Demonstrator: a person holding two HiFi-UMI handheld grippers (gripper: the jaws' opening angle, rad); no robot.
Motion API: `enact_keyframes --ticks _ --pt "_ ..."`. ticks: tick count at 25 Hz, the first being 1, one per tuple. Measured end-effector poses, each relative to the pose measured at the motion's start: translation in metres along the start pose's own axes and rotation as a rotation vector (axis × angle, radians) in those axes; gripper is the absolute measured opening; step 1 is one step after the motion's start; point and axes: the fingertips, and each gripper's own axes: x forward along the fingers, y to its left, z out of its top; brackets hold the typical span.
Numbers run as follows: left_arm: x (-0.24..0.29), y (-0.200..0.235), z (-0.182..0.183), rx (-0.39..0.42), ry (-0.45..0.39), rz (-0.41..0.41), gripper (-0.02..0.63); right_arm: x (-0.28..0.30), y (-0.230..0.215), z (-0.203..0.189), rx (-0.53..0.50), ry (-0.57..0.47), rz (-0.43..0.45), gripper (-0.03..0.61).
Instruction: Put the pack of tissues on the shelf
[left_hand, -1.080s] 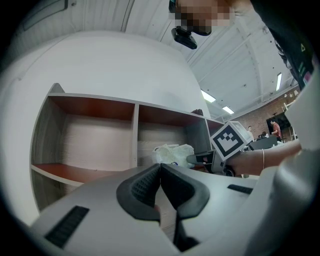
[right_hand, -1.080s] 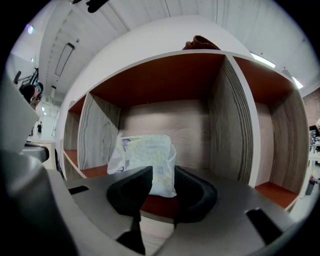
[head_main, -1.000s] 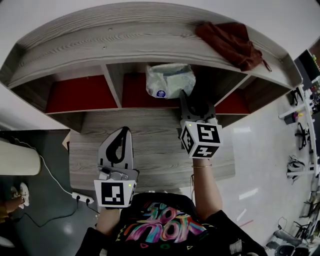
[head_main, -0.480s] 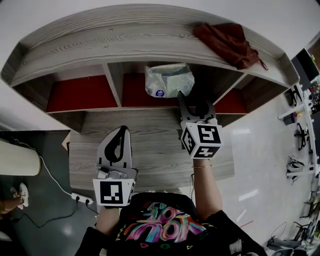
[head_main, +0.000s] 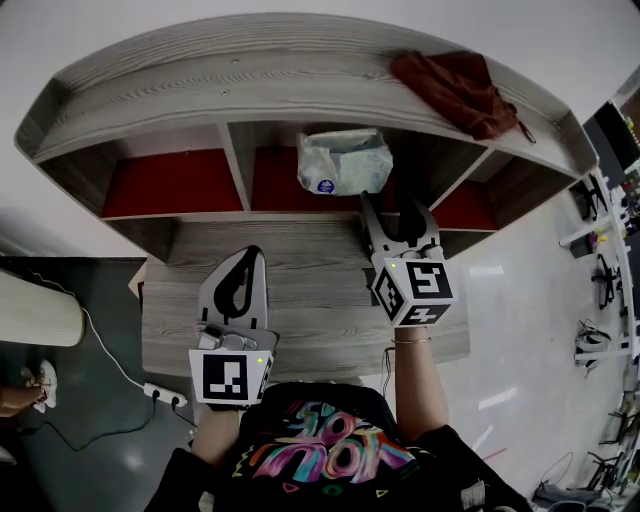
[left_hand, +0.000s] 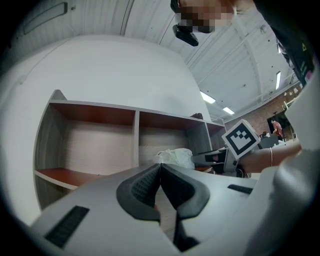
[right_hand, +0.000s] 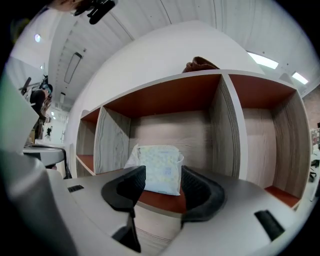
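Observation:
The pack of tissues (head_main: 345, 160) in pale plastic wrap stands on the red floor of the middle compartment of the wooden shelf (head_main: 300, 90). My right gripper (head_main: 398, 206) is at the front edge of that compartment, just short of the pack. Its jaws are opening and nothing is pressed between them. In the right gripper view the pack (right_hand: 159, 169) shows past the spread jaws of the right gripper (right_hand: 161, 189), free of the pads. My left gripper (head_main: 248, 258) hovers over the desk board, shut and empty. In the left gripper view the left gripper (left_hand: 160, 171) has its pads together, with the pack (left_hand: 175, 157) beyond.
A brown cloth (head_main: 460, 85) lies on the shelf's top board at the right. Left (head_main: 170, 185) and right (head_main: 465, 205) compartments hold nothing. A wooden desk board (head_main: 310, 280) lies below the shelf. A power strip and cable (head_main: 160, 392) are on the floor at the left.
The right gripper's jaws have spread apart and let go of the pack, and the gripper has drawn back a little. The pack stays in the compartment. The left gripper has hardly moved.

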Motion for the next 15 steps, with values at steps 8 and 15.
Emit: enact_keyframes --ticks 8,15 --pt "-0.003 0.000 0.000 0.082 0.014 -0.030 0.025 -0.024 0.012 0.017 -0.023 -0.042 0.046 0.219" --pt "-0.002 -0.002 0.006 0.081 0.001 -0.031 0.025 -0.055 0.029 0.028 -0.060 -0.098 0.122 0.207"
